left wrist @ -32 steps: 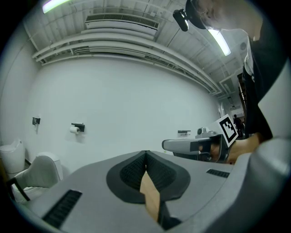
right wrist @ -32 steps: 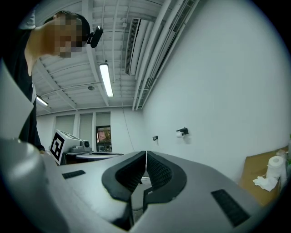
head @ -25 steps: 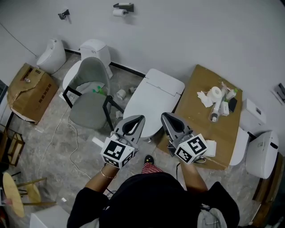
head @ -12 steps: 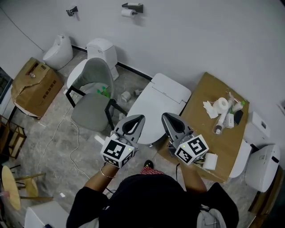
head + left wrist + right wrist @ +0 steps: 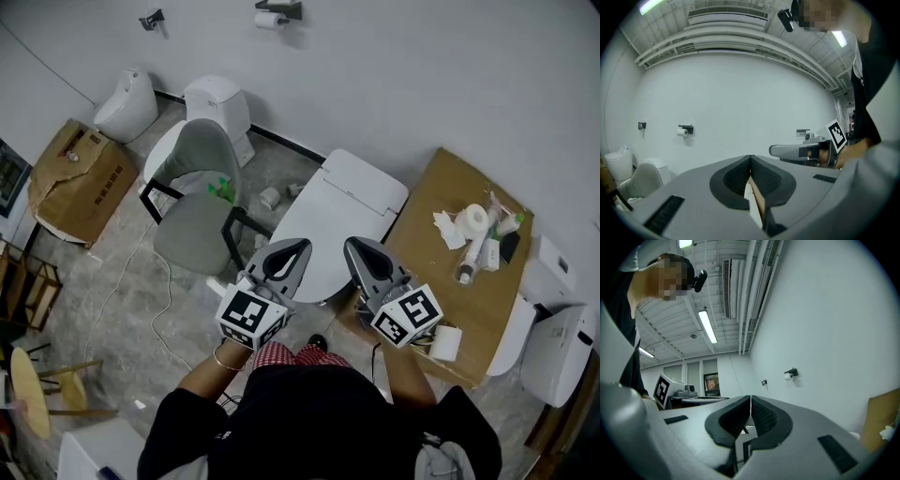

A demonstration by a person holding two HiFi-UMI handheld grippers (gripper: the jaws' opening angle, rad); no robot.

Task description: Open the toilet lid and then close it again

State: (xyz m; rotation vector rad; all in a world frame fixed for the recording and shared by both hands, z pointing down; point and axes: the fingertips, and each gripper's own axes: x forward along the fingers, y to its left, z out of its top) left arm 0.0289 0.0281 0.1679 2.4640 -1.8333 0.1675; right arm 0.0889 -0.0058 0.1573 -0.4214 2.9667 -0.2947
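Two closed, empty tools, left gripper [image 5: 298, 249] and right gripper [image 5: 352, 247], hover side by side at the near end of the shut toilet lid [image 5: 330, 217] at frame centre, whose long axis runs away toward upper right.

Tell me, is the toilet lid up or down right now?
Down. In the head view the white toilet lid lies flat, and no seat or opening shows under it.
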